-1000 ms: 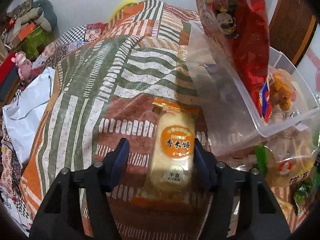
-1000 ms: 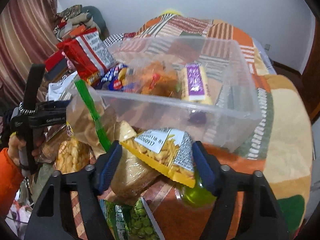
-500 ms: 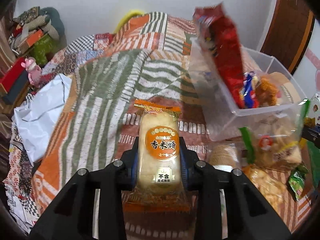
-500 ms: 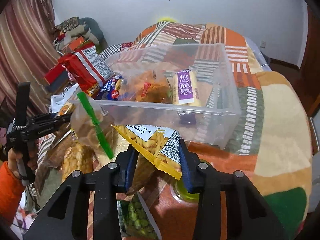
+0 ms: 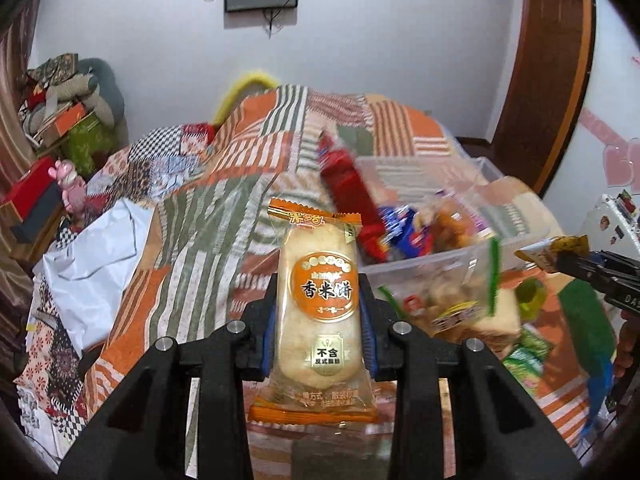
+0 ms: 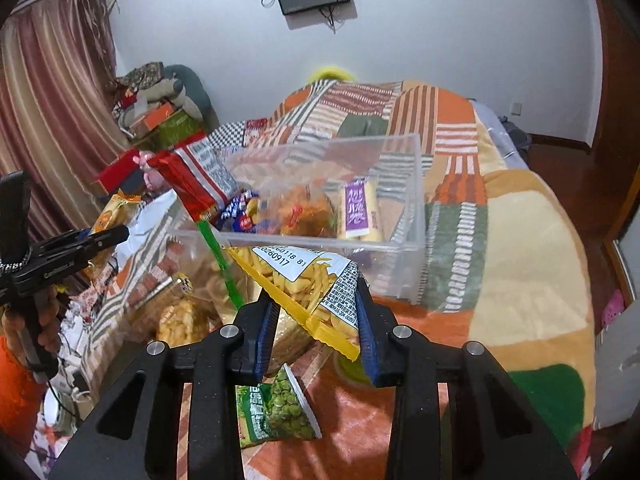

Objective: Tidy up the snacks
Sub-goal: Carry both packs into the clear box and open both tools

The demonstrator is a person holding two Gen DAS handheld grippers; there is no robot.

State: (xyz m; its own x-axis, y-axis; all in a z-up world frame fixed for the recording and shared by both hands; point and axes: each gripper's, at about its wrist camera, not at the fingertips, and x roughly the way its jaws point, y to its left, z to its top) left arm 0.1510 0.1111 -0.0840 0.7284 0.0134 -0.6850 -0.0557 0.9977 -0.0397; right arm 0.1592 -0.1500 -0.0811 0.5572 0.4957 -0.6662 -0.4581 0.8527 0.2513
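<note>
Left gripper (image 5: 320,320) clamped on rice cracker pack (image 5: 320,304) – label "香米饼", "不含". Right gripper (image 6: 316,316) has just closed on fries bag (image 6: 308,288), printed "20260917". Clear bin (image 6: 400,240) just beyond – purple-label pack (image 6: 357,210) inside.

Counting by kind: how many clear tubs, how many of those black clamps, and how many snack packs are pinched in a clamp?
Clear tub: 1
Black clamps: 2, the left gripper and the right gripper
Pinched snack packs: 2, the rice cracker pack and the yellow fries pack
Total: 5
</note>
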